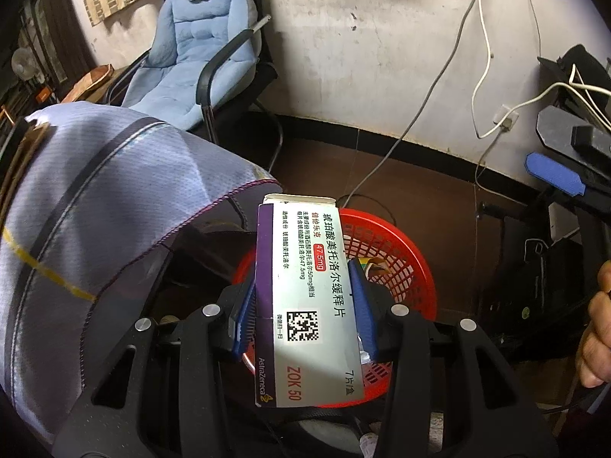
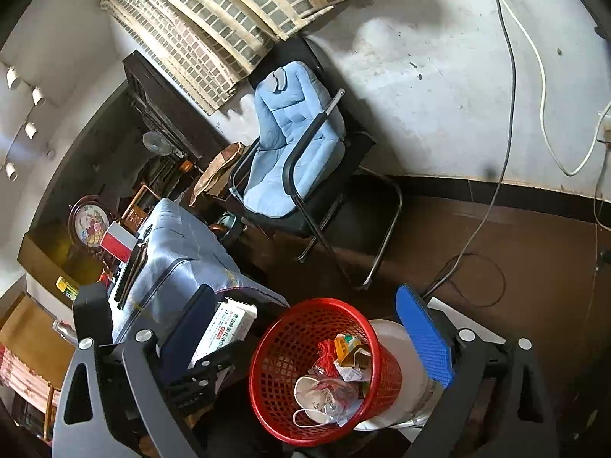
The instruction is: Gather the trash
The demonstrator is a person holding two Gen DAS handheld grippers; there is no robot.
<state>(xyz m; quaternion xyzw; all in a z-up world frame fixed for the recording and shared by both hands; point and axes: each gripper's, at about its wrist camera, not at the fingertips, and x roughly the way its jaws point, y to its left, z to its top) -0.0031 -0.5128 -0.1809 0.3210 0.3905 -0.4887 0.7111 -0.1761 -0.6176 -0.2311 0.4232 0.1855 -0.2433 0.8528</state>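
Red mesh basket [image 2: 324, 370], on the floor beside a white bucket [image 2: 404, 362]: holds a face mask, wrappers, a small carton. Cardboard medicine box [image 1: 305, 301]: clamped in your left gripper [image 1: 305, 305], above the basket's near rim. Carry it over the middle before letting go. Right gripper [image 2: 305, 343]: jaws wide apart, empty.

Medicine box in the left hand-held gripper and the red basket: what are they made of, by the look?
Medicine box: seemingly thin printed cardboard, smooth, slightly glossy; folded end flap and crisp edges show.
Red basket: probably moulded plastic; uniform red lattice wall with a thick, shiny rim.
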